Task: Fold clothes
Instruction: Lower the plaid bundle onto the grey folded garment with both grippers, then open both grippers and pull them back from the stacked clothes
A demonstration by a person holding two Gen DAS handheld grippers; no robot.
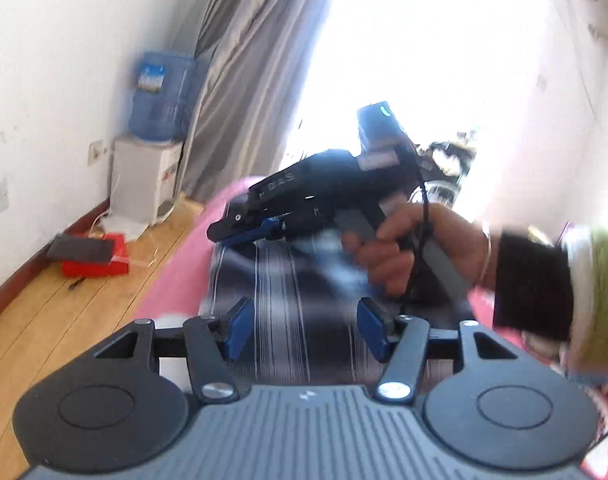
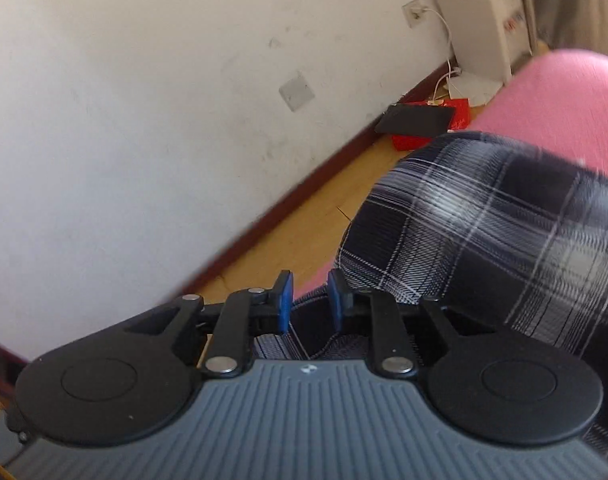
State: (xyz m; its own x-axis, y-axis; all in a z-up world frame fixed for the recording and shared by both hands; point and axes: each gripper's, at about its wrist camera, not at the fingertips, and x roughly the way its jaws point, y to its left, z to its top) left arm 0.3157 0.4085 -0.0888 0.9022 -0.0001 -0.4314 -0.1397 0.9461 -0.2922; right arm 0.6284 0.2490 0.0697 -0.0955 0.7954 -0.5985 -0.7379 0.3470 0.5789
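A dark plaid garment (image 1: 287,280) (image 2: 484,216) with white stripes lies on a pink bed cover (image 1: 175,280) (image 2: 564,92). My left gripper (image 1: 306,330) hovers over its near part, blue pads wide apart and open, with only cloth below them. My right gripper (image 1: 223,234) sits at the garment's far edge, held by a hand (image 1: 388,248) with a black cuff. In the right wrist view the right gripper (image 2: 310,300) shows a narrow gap between its pads. Cloth lies low between the fingers, and the pads do not press on it.
A wooden floor (image 1: 63,320) runs along the white wall left of the bed. On it lie a red box (image 1: 95,264) (image 2: 416,136) with a black lid. A water dispenser (image 1: 143,176) with a blue bottle stands by a grey curtain (image 1: 247,80).
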